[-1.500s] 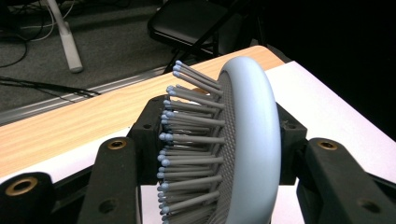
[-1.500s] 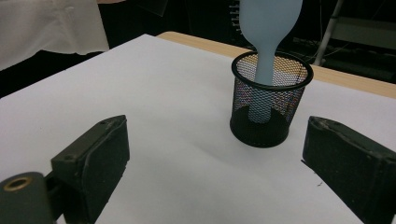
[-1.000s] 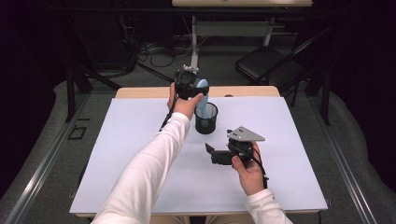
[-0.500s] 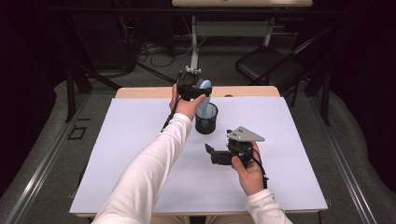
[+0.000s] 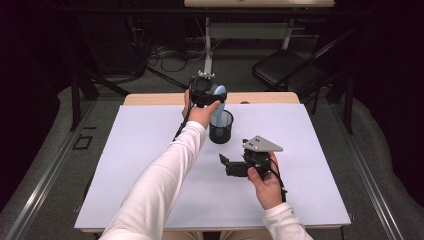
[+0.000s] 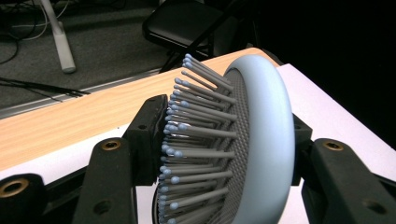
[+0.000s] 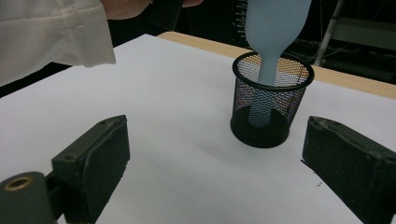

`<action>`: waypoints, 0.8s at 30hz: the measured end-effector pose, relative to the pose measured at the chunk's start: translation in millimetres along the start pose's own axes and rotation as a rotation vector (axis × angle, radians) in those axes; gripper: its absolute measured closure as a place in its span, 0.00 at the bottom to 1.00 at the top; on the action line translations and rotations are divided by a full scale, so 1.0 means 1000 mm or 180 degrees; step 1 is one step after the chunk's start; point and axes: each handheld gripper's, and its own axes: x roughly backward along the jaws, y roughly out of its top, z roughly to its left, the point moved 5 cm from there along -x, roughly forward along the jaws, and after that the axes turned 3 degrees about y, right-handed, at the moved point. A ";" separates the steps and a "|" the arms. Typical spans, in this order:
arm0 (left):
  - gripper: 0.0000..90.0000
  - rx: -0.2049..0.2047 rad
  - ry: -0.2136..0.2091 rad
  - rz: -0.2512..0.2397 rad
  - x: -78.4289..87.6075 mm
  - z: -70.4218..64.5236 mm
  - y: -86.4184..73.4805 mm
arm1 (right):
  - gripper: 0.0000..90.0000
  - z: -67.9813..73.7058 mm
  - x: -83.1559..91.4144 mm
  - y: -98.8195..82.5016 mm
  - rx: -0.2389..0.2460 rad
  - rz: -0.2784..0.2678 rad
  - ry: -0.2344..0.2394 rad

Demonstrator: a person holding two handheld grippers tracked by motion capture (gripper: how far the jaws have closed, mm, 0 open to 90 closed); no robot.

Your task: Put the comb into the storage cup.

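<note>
A pale blue hairbrush (image 5: 219, 104) stands handle-down in a black mesh cup (image 5: 221, 127) near the back middle of the white table cover. My left gripper (image 5: 204, 92) is shut on the brush head; in the left gripper view the bristles (image 6: 196, 140) and blue rim (image 6: 268, 140) sit squeezed between the two black jaws. The brush handle (image 7: 266, 70) reaches to the cup's floor in the right gripper view, where the mesh cup (image 7: 271, 105) stands ahead. My right gripper (image 5: 225, 163) is open, low over the table in front of the cup, nothing between its jaws.
The white cover (image 5: 140, 150) spans the table, with a bare wooden strip (image 5: 260, 98) along the back edge. A black folding chair (image 5: 290, 70) and a desk leg with cables stand beyond the table. The white sleeve (image 7: 51, 37) crosses the left.
The left gripper has lowered the brush slightly, bringing its handle deeper into the mesh cup. The right gripper has stayed where it was.
</note>
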 end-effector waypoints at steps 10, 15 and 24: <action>0.52 -0.0008 -0.0011 0.0005 0.000 -0.001 0.000 | 0.08 0.001 -0.001 0.000 0.0007 -0.0002 0.0002; 0.52 -0.0008 0.0000 -0.0004 -0.001 -0.002 0.000 | 0.08 0.001 -0.001 0.000 0.0016 0.0000 0.0003; 0.51 0.0001 -0.0024 0.0003 -0.001 -0.003 0.000 | 0.08 0.001 -0.001 0.000 0.0007 0.0002 0.0003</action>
